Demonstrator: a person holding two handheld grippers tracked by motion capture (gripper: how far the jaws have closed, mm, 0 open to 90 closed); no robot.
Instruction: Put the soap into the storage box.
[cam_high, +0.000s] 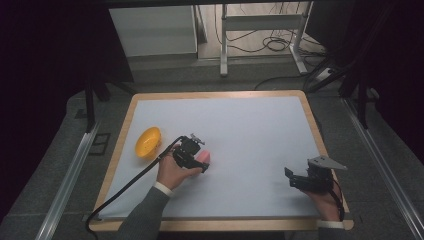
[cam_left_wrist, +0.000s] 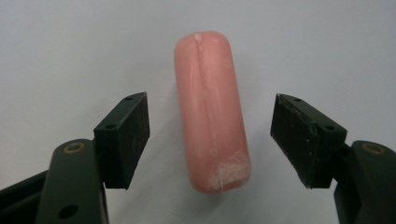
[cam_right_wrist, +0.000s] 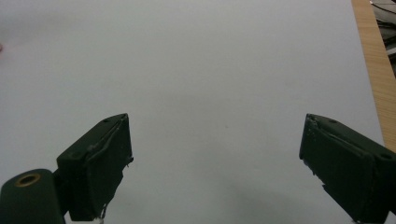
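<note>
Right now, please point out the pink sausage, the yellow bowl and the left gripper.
pink sausage (cam_left_wrist: 212, 112), left gripper view, middle of its body.
yellow bowl (cam_high: 148, 142), high view, inside of the bowl.
left gripper (cam_left_wrist: 210, 135), left gripper view, midway between its two open fingertips, over the sausage.

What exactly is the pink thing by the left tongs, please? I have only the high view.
Observer: A pink sausage, lying lengthwise between the left tongs.
Operator: Do the pads grip it?
Observer: No, there is a gap on each side.
Operator: Is it intact?
Observer: It looks whole, with a whitish scuffed patch at its nearer end.
Operator: And the right tongs?
Observer: The right tongs are open over the white sheet, with nothing between them.
</note>
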